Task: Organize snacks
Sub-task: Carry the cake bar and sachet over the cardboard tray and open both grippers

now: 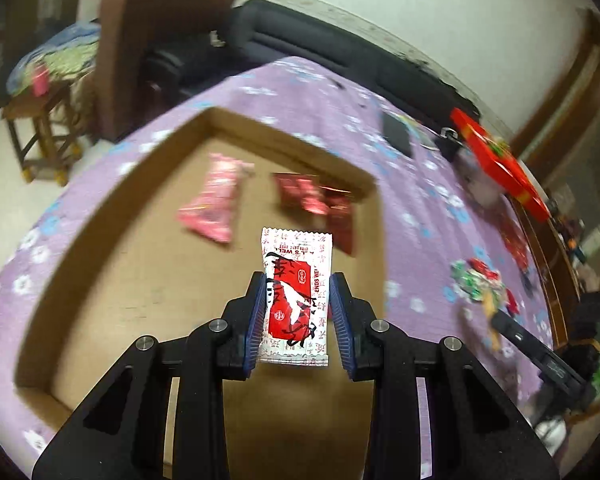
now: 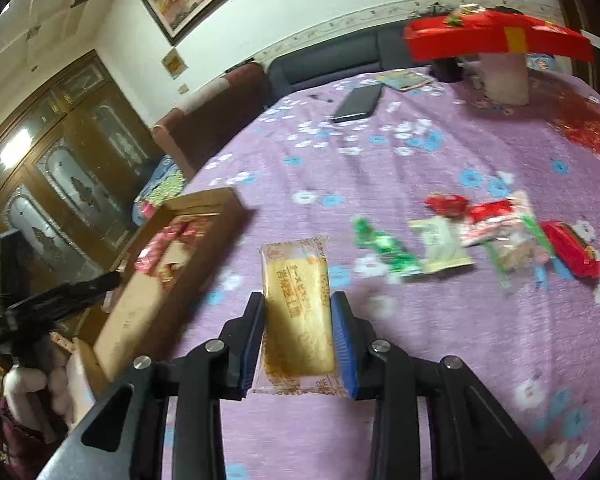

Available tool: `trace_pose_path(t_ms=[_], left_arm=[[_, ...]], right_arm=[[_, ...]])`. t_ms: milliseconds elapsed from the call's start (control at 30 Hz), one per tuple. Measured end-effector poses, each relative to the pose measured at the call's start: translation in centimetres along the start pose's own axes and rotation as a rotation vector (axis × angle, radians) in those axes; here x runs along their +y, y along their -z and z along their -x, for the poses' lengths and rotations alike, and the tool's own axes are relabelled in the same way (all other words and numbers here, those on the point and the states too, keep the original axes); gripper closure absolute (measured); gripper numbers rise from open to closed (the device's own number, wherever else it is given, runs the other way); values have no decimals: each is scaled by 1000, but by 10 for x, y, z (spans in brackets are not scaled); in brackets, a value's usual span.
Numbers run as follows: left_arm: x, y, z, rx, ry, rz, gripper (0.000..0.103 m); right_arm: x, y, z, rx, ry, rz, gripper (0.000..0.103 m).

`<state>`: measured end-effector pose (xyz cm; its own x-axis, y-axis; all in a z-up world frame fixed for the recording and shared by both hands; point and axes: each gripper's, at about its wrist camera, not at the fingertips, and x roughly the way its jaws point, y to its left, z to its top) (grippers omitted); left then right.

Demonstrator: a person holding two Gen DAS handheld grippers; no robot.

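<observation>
The left claw (image 1: pixel 298 304) grips a red-and-white snack packet (image 1: pixel 296 296) above the cardboard box (image 1: pixel 100 216), which holds a pink packet (image 1: pixel 216 200) and dark red packets (image 1: pixel 316 204) ahead of it, while the right claw (image 2: pixel 298 320) pinches a yellow biscuit packet (image 2: pixel 298 320).

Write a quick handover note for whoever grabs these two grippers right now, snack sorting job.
Left gripper: shut on a red-and-white snack, held above the cardboard box.
Right gripper: shut on a yellow biscuit pack, over the purple tablecloth, the box to its left.
Done: a pink packet and dark red packets already lie in the box.
Left: drop both held snacks into the box, then collect the loose pile of green, red and clear wrappers on the cloth to the right.
Also on the table: a phone and a red box; probably not part of the job.
</observation>
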<state>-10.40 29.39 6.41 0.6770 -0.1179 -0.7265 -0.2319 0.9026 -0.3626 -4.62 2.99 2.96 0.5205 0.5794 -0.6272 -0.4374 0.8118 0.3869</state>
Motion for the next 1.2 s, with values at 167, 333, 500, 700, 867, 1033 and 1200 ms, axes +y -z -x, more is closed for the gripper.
trace_pose_path(t_ms=[167, 333, 500, 700, 867, 1033, 1200], left_arm=[[23, 0, -5, 17, -3, 49, 72], [38, -2, -9, 24, -16, 78, 72], [50, -8, -11, 23, -30, 88, 72], [60, -10, -11, 25, -11, 109, 71], [65, -11, 2, -4, 23, 136, 71], [59, -11, 23, -53, 56, 153, 71], [33, -7, 35, -64, 88, 102, 71]], right_arm=[[61, -1, -20, 58, -55, 95, 67], [118, 1, -49, 123, -95, 189, 67], [157, 8, -86, 189, -89, 263, 67], [178, 14, -121, 241, -64, 306, 67], [184, 20, -130, 246, -40, 330, 65], [181, 20, -112, 207, -54, 317, 58], [162, 17, -83, 153, -64, 274, 56]])
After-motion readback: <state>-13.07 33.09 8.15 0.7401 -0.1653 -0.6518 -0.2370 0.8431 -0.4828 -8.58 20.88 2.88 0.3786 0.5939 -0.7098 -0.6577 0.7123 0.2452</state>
